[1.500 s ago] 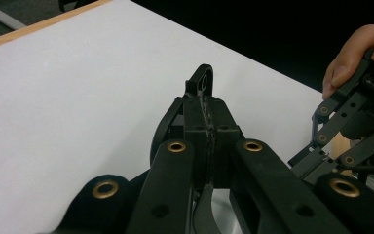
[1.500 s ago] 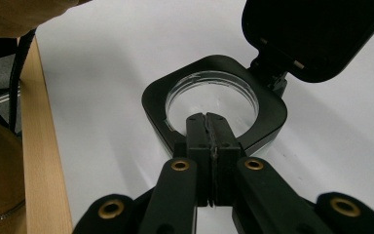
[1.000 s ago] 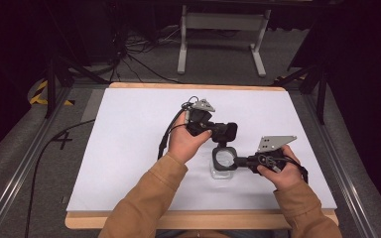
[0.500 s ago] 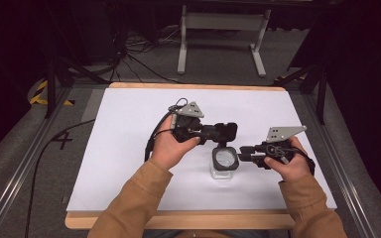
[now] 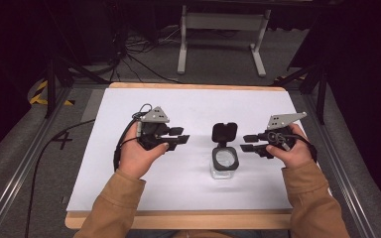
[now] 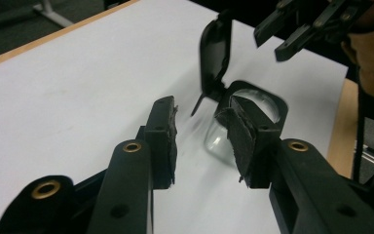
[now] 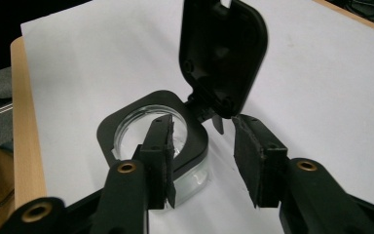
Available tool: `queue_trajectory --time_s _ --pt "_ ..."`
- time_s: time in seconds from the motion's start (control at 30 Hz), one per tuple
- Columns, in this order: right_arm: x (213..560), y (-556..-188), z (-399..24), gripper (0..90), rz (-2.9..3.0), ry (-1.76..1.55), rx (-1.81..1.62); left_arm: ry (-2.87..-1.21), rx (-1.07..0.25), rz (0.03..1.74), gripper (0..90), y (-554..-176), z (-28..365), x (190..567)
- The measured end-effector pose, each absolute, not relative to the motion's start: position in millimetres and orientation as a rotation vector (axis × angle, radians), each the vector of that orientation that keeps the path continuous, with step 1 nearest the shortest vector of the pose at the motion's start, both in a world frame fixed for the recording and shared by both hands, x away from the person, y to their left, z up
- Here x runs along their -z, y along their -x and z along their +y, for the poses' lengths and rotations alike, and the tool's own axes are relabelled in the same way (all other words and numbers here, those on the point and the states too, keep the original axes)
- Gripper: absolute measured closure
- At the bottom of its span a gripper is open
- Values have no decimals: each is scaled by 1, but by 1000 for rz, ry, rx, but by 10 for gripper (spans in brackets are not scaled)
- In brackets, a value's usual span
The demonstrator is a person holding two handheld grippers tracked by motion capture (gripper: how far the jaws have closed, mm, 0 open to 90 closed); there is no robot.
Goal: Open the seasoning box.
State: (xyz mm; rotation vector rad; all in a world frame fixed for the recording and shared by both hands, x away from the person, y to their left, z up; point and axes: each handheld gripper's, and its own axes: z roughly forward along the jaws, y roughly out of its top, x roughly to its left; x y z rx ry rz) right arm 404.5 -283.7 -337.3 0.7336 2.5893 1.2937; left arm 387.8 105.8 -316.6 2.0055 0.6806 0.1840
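The container (image 5: pixel 224 167) has a clear, glossy body, apparently plastic or glass, with a matt black plastic collar and hinged lid (image 5: pixel 224 132). The left gripper (image 6: pixel 202 141) and right gripper (image 7: pixel 202 158) are matt black plastic with rough, worn pads and brass-coloured rivets. The table (image 5: pixel 178 87) shows a wood edge under smooth, matt white paper (image 5: pixel 129 188).

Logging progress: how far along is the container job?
Done: the lid stands flipped up on its hinge, and the clear container stands open on the white sheet. In hand: nothing; the left tongs and right tongs are open, either side, apart from it. What is left cannot be told.
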Motion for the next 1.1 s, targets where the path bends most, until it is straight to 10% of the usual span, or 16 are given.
queue_trajectory --time_s 1.1 --pt "391 -440 -340 419 2436 -1162 -1089 -2165 -170 1039 340 -427 172 404"
